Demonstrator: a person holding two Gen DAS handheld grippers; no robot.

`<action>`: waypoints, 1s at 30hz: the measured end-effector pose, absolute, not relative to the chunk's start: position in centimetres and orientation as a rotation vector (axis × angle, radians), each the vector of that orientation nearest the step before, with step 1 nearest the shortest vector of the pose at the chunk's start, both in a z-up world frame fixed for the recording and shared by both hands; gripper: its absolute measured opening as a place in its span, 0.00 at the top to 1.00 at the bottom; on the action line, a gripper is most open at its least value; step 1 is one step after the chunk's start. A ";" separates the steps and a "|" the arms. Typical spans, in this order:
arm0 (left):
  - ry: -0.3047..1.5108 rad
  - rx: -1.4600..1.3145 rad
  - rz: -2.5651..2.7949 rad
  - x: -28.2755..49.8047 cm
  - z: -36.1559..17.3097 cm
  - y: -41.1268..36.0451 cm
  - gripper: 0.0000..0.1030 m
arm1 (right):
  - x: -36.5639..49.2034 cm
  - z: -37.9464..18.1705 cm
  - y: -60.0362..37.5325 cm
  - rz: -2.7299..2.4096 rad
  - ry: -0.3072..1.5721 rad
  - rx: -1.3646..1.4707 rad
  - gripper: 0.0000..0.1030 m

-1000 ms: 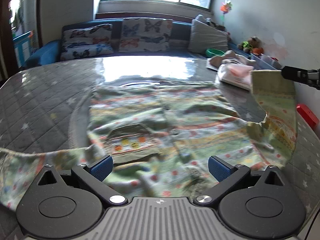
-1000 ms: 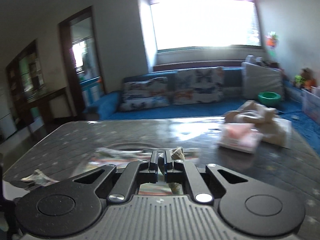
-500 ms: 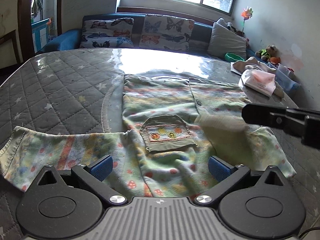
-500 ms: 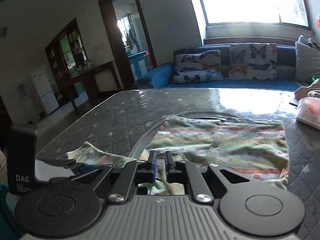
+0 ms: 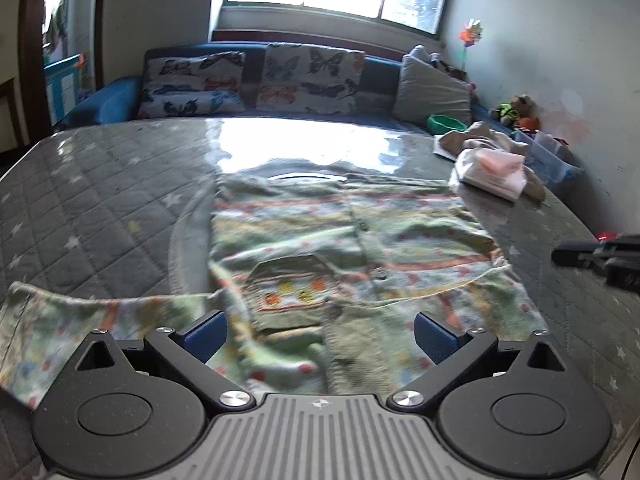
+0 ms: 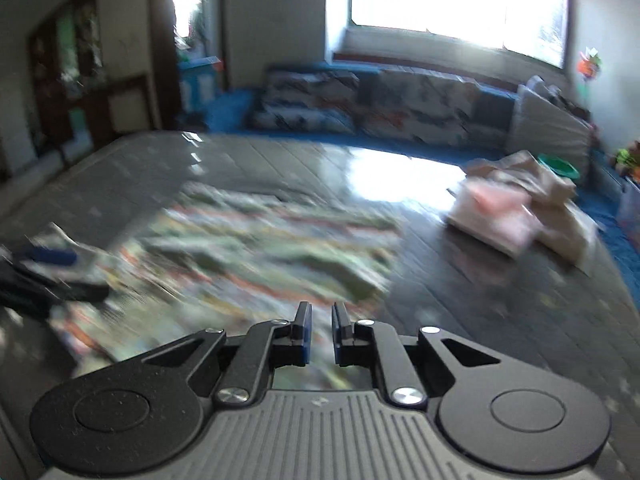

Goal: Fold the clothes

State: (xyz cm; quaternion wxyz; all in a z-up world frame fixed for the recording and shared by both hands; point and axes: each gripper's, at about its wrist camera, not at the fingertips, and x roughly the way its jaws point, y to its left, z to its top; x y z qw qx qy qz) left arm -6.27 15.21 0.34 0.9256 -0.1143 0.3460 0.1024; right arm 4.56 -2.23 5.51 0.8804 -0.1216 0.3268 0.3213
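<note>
Shirt (image 5: 344,264): green print, pocket up, spread on the quilted bed (image 5: 100,208); seen from the left wrist, fills centre to 6 o'clock.
Sleeve, left (image 5: 52,332): lying out flat toward 8 o'clock, unfolded.
Left gripper (image 5: 320,336): blue pads spread wide, nothing between them, poised over the near hem.
Sleeve, right: folded in across the body at about 4 o'clock, olive reverse showing; half a second ago pinched and carried over the shirt, a second ago held up high at 2 o'clock. First fold judged done.
Right gripper (image 6: 321,336): pads narrowly parted, no cloth between; cloth was pinched there in both earlier views, so released. In the left view, now off the shirt at 3 o'clock (image 5: 600,258); right view heavily blurred, suggesting fast motion.
Folded pile (image 5: 492,172): pink-white, 2 o'clock, well apart from shirt, unchanged.
Remaining, by judgement: left sleeve, then body folds.
</note>
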 end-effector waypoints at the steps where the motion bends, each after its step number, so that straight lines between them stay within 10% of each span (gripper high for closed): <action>1: 0.711 -0.233 0.204 -6.0 0.3 15.1 0.06 | 4.9 4.9 -2.8 0.653 0.697 -0.261 0.90; 15: 0.702 -0.188 0.110 -4.6 -0.6 13.0 0.39 | 7.5 0.7 0.0 0.707 0.704 -0.283 0.90; 30: 0.724 -0.168 0.095 -4.3 -1.7 12.9 0.40 | 6.2 0.5 0.4 0.759 0.680 -0.331 0.90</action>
